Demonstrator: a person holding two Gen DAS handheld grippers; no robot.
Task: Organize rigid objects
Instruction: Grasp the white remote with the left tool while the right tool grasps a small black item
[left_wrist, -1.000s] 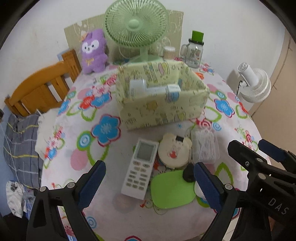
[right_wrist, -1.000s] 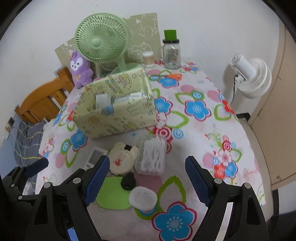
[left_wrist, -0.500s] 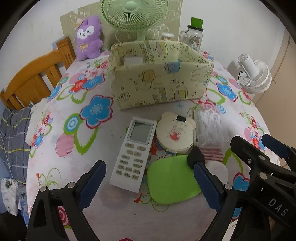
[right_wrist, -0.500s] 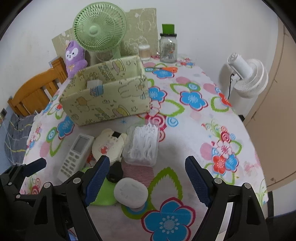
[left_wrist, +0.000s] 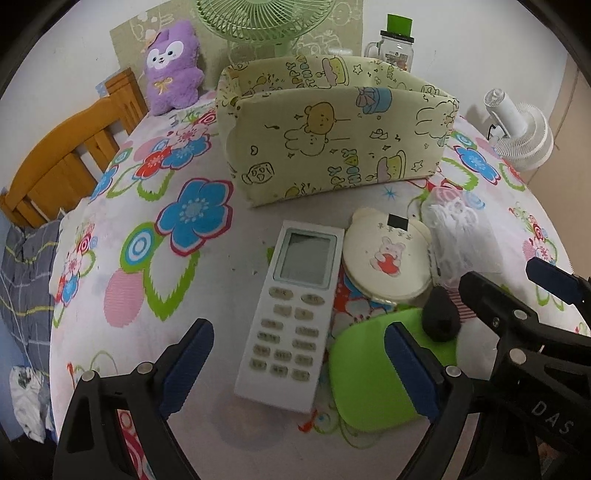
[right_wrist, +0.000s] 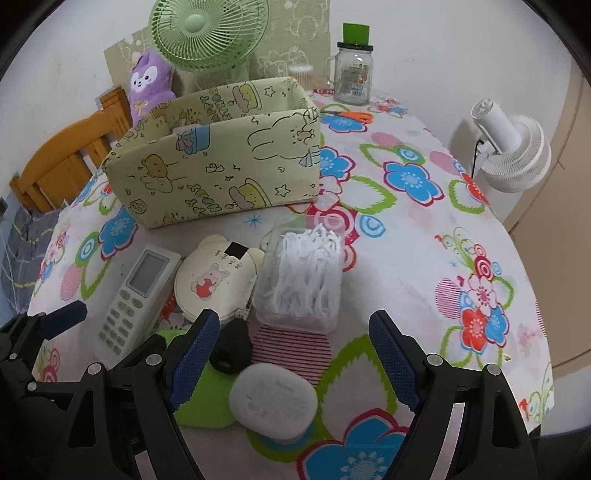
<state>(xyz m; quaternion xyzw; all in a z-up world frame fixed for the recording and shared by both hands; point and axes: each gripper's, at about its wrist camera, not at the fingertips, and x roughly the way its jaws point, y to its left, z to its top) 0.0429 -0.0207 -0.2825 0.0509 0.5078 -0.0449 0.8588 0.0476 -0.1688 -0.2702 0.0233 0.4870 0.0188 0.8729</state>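
The left gripper (left_wrist: 295, 363) hangs low over the near edge of the flowered table (left_wrist: 122, 295), jaws wide apart and holding nothing; the bottom end of the white remote (left_wrist: 293, 314) lies between its fingers. The right gripper (right_wrist: 290, 356) is just beside it, jaws likewise spread and empty, with a white oval case (right_wrist: 273, 400) lying between its fingers at the table's front. Left of that case sits a flat green lid (left_wrist: 373, 373), touching the remote's lower right side, and a small black object (right_wrist: 232, 349) rests at the lid's far edge. Just beyond these, in a row, the remote's screen end, a cream bear-shaped case (right_wrist: 216, 282) and a clear box (right_wrist: 301, 280) of white picks lie side by side, the bear case touching both neighbours as far as can be told. Farther back, near the table's middle, stands the pale yellow cartoon-print bin (right_wrist: 218, 173), open at the top, with something white just showing inside. Behind the bin are a green fan (right_wrist: 210, 33), a purple plush (right_wrist: 149, 85) on its left, orange scissors (right_wrist: 347, 116) lying flat and a glass jar (right_wrist: 352, 72) with a green lid at the far edge. A wooden chair (left_wrist: 70, 151) stands off to the left and a white fan (right_wrist: 511, 151) off to the right, past the table.
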